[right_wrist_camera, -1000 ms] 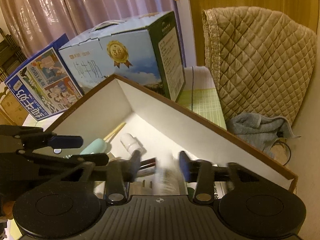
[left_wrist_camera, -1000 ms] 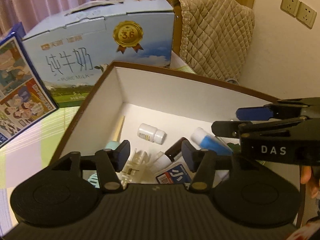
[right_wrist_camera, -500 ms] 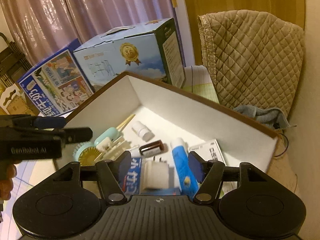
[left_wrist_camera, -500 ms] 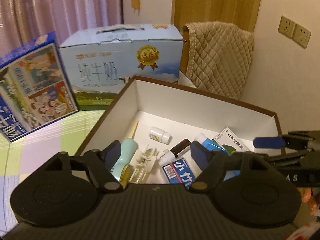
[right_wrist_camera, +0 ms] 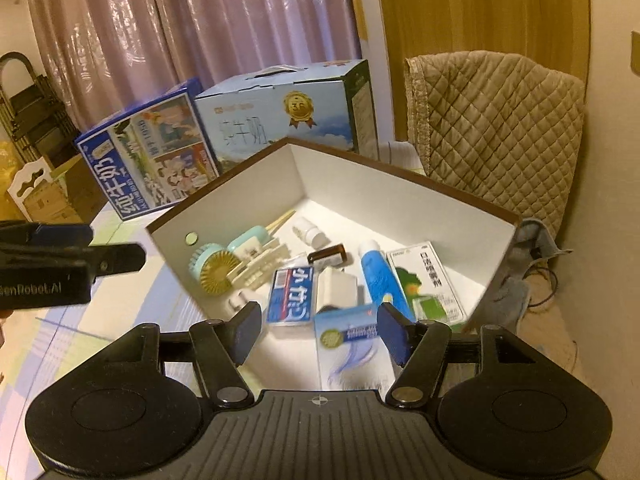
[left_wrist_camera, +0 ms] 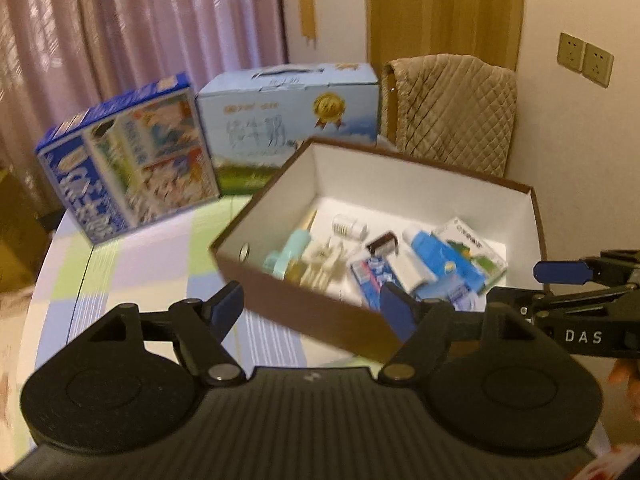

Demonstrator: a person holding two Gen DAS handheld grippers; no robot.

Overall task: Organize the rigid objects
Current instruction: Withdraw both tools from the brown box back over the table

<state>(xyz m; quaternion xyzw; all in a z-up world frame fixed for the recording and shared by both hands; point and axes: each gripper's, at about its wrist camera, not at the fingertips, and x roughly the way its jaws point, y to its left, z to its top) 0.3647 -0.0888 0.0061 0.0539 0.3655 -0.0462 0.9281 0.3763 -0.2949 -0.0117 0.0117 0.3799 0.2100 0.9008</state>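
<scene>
Clutter such as the blue tube (right_wrist_camera: pixel 380 276) and green carton (right_wrist_camera: pixel 430 284) lies loose inside the brown box (right_wrist_camera: pixel 224 188), while the left gripper (left_wrist_camera: pixel 312 306) and right gripper (right_wrist_camera: pixel 318 330), both spread and empty, risk snagging its near wall if lowered carelessly.

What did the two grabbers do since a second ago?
Both pulled back and up out of the brown box. The left gripper opened wide; the right gripper let a small item drop and is empty. The milk carton and quilted cover stayed put.
</scene>
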